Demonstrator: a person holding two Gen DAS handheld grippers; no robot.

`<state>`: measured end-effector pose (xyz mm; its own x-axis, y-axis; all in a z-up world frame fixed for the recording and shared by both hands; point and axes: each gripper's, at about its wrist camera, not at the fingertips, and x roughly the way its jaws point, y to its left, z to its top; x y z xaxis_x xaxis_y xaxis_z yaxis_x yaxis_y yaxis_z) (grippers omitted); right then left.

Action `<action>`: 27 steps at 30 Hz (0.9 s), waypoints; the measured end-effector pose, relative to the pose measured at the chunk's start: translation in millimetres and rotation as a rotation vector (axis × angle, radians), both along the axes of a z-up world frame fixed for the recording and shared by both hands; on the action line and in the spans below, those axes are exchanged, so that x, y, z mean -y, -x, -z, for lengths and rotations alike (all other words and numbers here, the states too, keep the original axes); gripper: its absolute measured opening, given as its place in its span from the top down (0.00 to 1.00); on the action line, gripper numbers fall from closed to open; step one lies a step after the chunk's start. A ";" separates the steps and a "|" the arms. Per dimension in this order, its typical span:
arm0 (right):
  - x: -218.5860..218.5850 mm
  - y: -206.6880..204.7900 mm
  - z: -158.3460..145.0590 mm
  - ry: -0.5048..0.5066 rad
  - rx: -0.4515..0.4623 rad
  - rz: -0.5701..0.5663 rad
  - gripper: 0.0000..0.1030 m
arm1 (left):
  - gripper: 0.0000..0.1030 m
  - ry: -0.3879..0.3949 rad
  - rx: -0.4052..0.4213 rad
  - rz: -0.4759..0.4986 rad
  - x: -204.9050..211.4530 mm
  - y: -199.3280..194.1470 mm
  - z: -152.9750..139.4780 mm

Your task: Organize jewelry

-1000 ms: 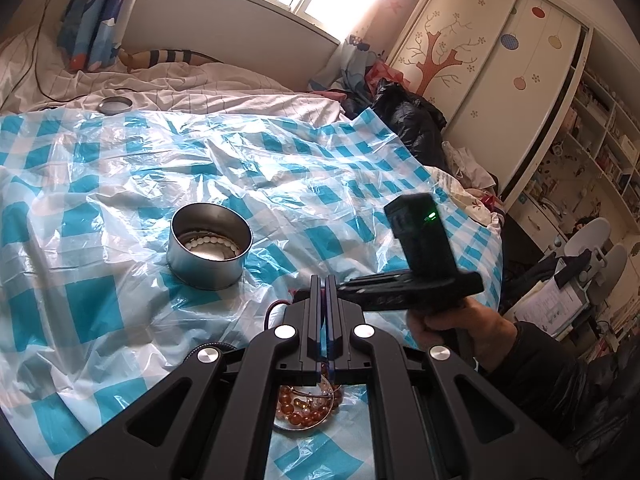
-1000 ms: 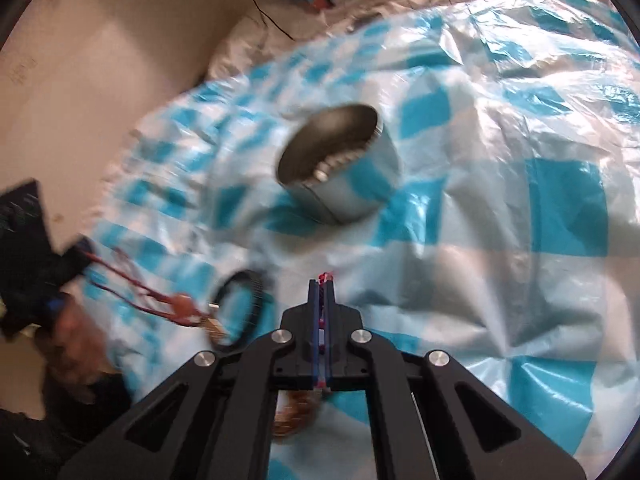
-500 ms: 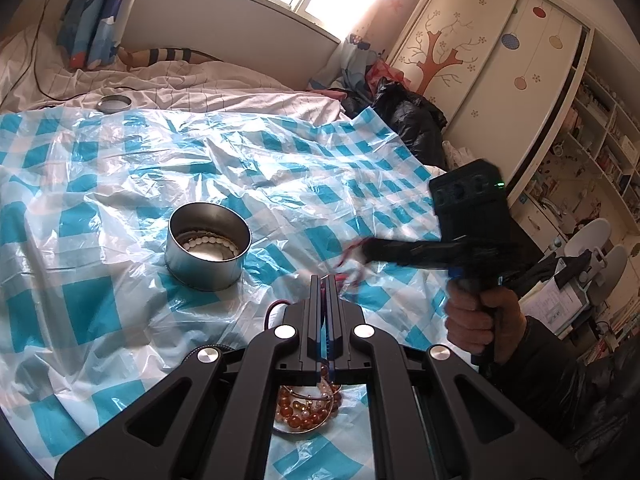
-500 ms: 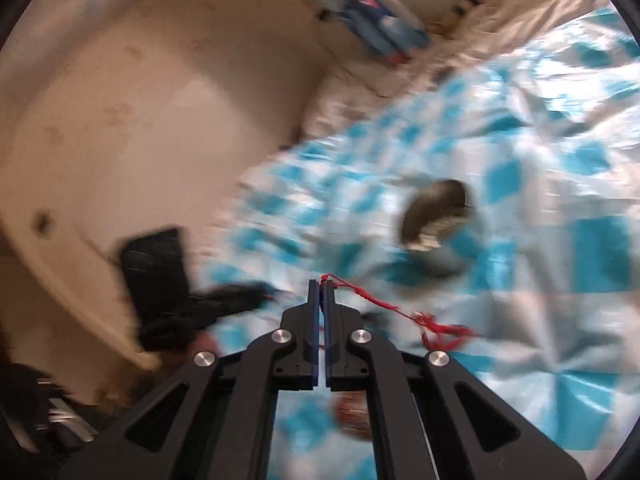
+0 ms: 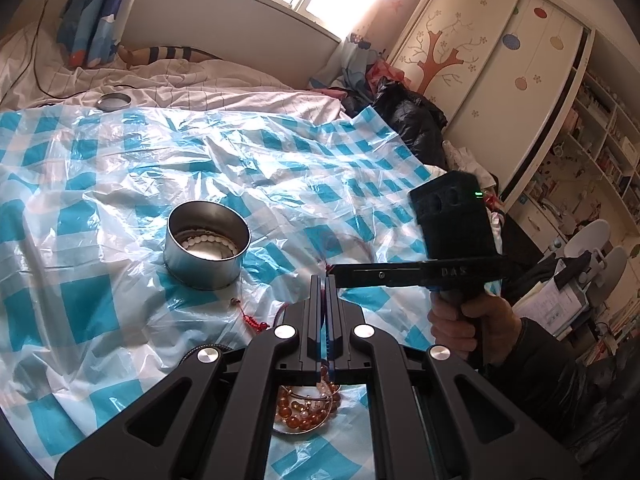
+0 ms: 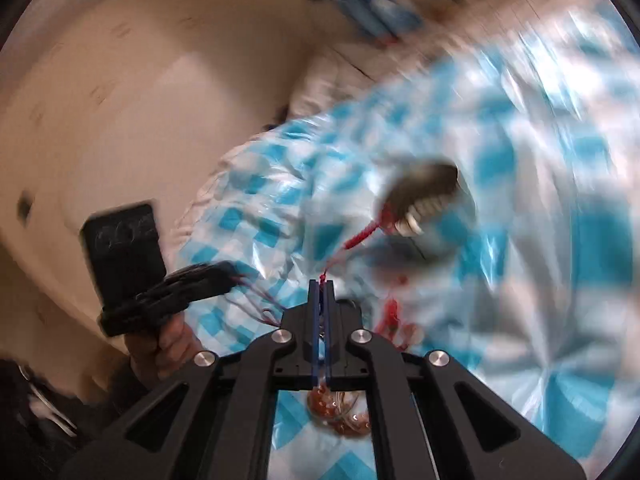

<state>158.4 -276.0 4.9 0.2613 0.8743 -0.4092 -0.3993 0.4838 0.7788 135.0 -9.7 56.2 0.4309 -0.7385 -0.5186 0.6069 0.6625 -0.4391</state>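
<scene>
Red cord [image 6: 357, 237] is the thing to watch: both of your jaws are pinched shut on it, with one end of the string caught at the tip of the right gripper [image 6: 320, 280] and strands of it running to the left gripper [image 6: 224, 270], which you hold beside it, their tips almost touching in the left view. From the right jaws the cord's long axis runs up and away toward the metal tin [image 5: 208, 250], which stands further in on the bed, on the blue-checked plastic sheet [image 5: 92, 304]; its tassel [image 5: 256, 322] trails on the sheet between the tin and your left gripper [image 5: 325, 280]. White beads already lie in the tin. Your right gripper [image 5: 334, 270] looks the nearer to it, so carrying the cord over the rim falls to that hand, I judge. Amber beads [image 5: 308, 412] wait in a shallow dish at the near edge of the bed, under your left jaws.
</scene>
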 end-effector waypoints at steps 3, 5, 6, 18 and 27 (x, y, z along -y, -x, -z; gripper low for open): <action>0.5 9.3 -22.0 -0.053 0.099 -0.030 0.98 | 0.98 0.015 0.003 -0.002 -2.4 -0.1 -2.1; 0.0 5.9 -14.3 -0.028 0.068 -0.018 0.98 | 0.98 0.014 0.004 -0.002 -2.4 -0.7 -2.9; 0.9 3.5 -13.7 -0.027 0.062 -0.016 0.98 | 0.98 0.013 0.008 -0.002 -1.4 -1.2 -4.6; 12.6 -20.1 -23.2 -0.123 0.092 0.092 0.98 | 0.98 0.122 0.037 -0.034 4.3 -43.1 -25.0; 11.7 -54.7 -29.2 -0.134 0.109 0.117 0.98 | 0.98 0.127 -0.005 -0.091 6.1 -79.9 -17.3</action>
